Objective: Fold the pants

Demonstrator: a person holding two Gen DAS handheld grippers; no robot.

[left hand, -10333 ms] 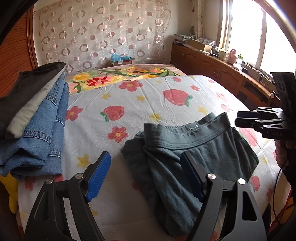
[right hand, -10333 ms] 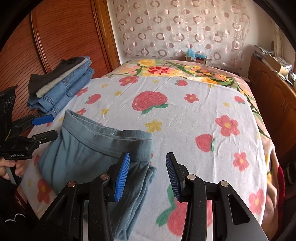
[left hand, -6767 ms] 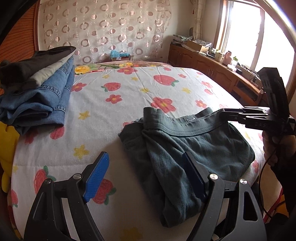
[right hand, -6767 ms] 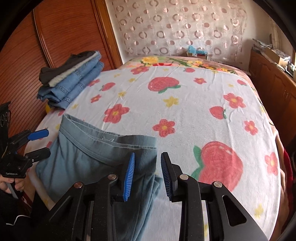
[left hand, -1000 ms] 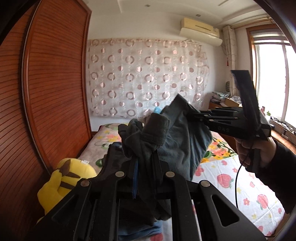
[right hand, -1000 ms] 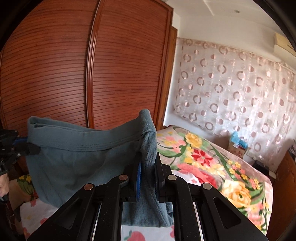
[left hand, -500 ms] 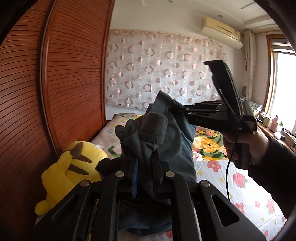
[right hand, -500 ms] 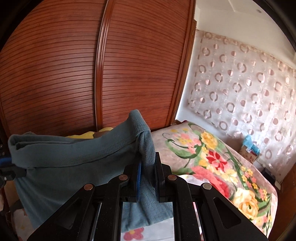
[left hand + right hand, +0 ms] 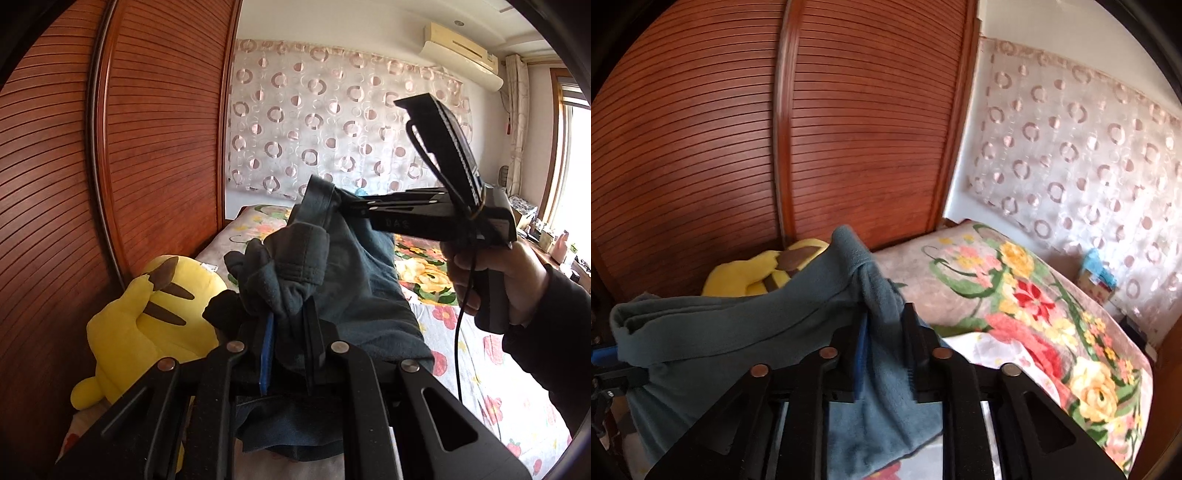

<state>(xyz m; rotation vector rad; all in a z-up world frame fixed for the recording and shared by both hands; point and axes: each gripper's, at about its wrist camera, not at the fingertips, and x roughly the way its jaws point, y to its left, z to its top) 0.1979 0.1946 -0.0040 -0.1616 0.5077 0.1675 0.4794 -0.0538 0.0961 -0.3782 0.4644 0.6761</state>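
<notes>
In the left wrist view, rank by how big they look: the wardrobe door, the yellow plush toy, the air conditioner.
1. Wardrobe door, by far the largest.
2. Yellow plush toy, though it sits close to the camera.
3. Air conditioner, smallest, but it is far off.

A yellow plush toy sits at eight o'clock against the slatted wooden wardrobe; a circle-patterned curtain hangs at twelve.
</notes>
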